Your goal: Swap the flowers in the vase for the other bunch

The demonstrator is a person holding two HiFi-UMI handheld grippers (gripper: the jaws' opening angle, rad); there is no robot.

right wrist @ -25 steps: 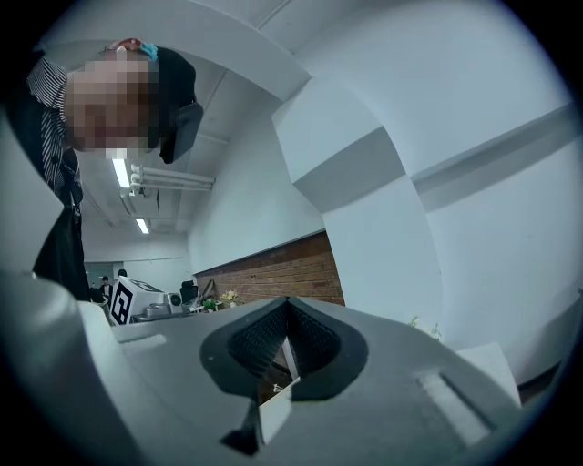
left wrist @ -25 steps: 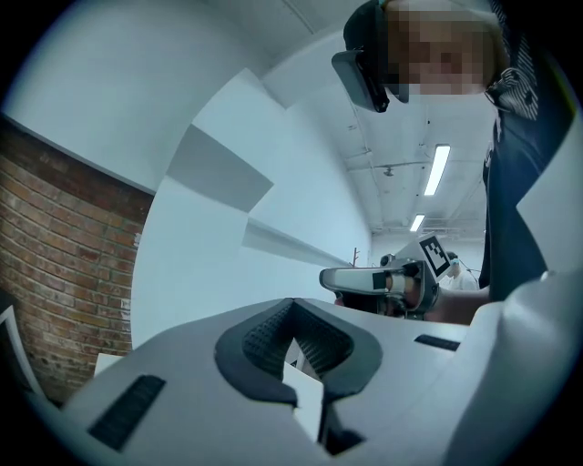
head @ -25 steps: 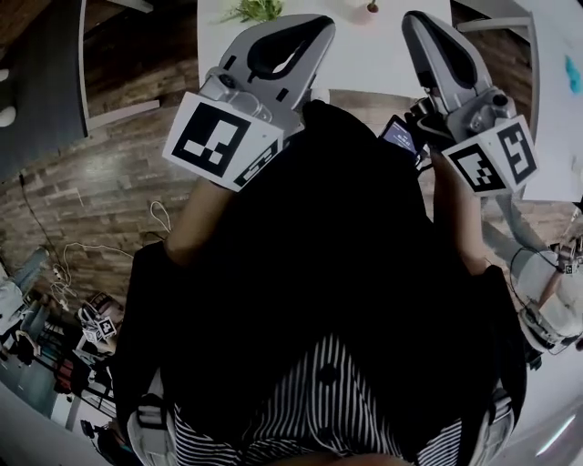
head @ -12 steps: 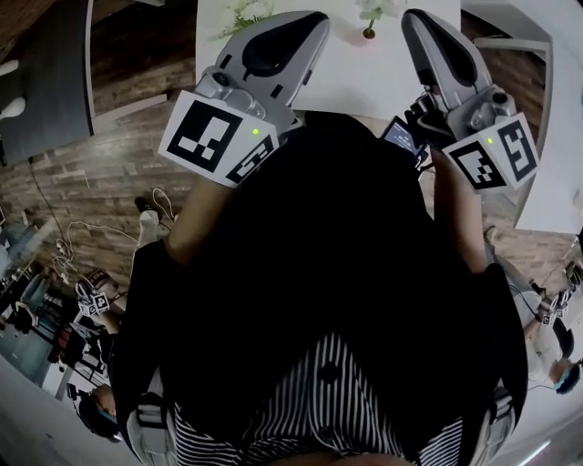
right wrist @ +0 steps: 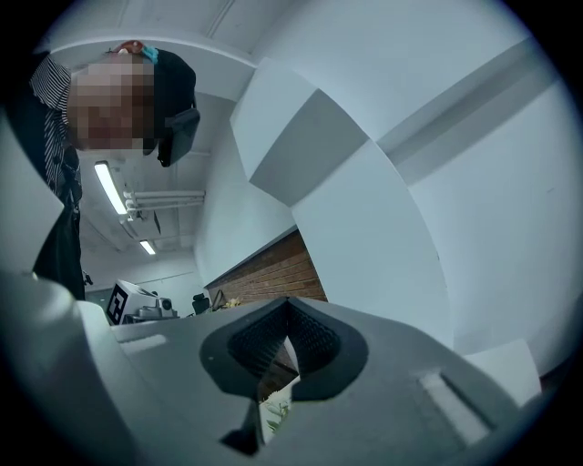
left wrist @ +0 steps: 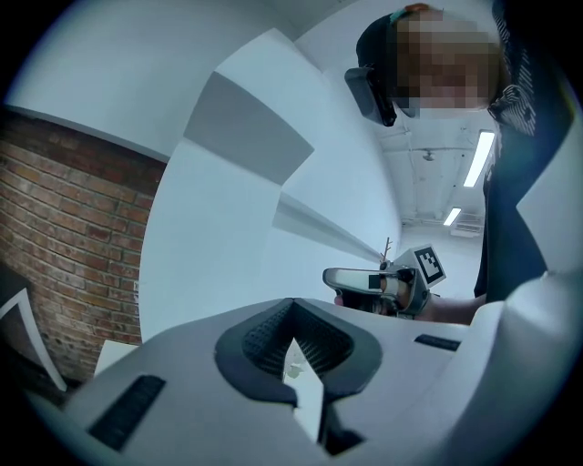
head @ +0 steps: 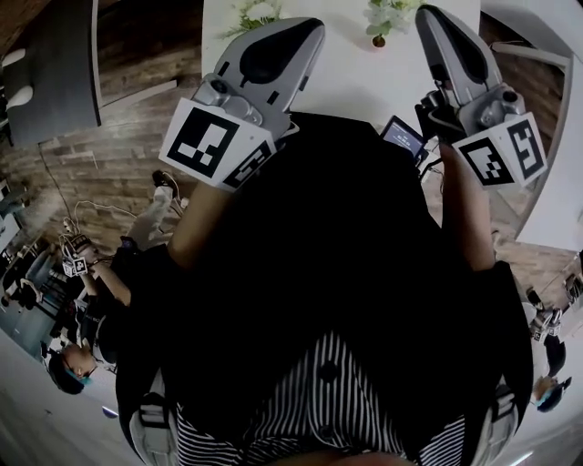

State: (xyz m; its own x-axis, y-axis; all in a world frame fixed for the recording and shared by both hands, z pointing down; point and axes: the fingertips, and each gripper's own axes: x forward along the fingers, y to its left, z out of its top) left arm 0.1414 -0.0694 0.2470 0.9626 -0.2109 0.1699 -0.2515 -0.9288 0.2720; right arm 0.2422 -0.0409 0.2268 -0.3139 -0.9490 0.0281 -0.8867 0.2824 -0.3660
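In the head view a white table (head: 346,73) lies at the top edge. A loose bunch of white and green flowers (head: 255,11) rests on its left part. A second white bunch (head: 390,15) stands in a small brown vase (head: 379,40) on its right part. My left gripper (head: 308,29) hangs over the table's near edge, short of the loose bunch, jaws shut and empty. My right gripper (head: 430,18) is beside the vase, also shut and empty. Each gripper view shows closed pads, left gripper (left wrist: 293,339) and right gripper (right wrist: 290,337), with only a thin slit between them.
A small lit screen (head: 405,138) sits by my right wrist. The floor (head: 109,173) is brick-patterned, with cables on it at the left. A dark table (head: 55,73) stands at the left, another white table (head: 551,182) at the right. Other people (head: 82,309) sit at the lower left.
The white table and both bunches have slid further into view and closer. Both grippers have moved forward over the table's near edge. Their jaws stay shut.
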